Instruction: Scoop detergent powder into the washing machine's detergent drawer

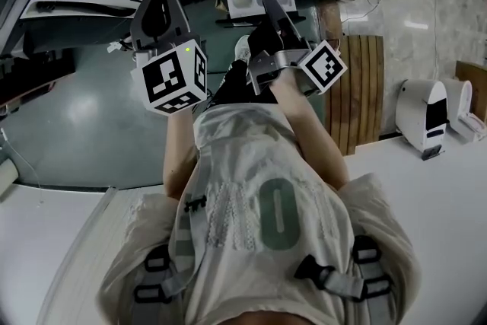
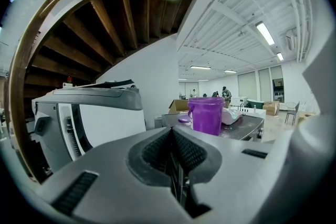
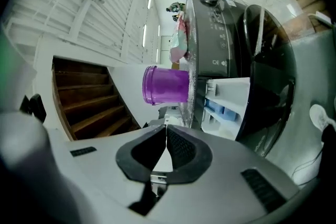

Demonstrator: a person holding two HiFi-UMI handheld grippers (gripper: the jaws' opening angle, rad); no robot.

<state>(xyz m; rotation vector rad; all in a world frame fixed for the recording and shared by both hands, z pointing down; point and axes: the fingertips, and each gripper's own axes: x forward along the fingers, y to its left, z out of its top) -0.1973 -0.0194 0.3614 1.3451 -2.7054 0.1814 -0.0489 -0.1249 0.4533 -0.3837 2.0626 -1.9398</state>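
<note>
Purple translucent plastic cup (image 3: 165,84) is seen on the dark washing machine's top (image 3: 202,13), well ahead of both tools. The white detergent drawer (image 3: 228,105) is pulled open beneath that top. Left tool (image 2: 171,132) and right tool (image 3: 166,128) are closed, nothing gripped.

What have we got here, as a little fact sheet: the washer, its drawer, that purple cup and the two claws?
Washing machine: dark front, control panel facing the right gripper
Detergent drawer: pulled out, blue compartments showing
Purple cup: standing on top of the machine, not held
Left gripper: jaws together, nothing between them
Right gripper: jaws together at the tips, nothing held
Scooping: not yet begun
</note>
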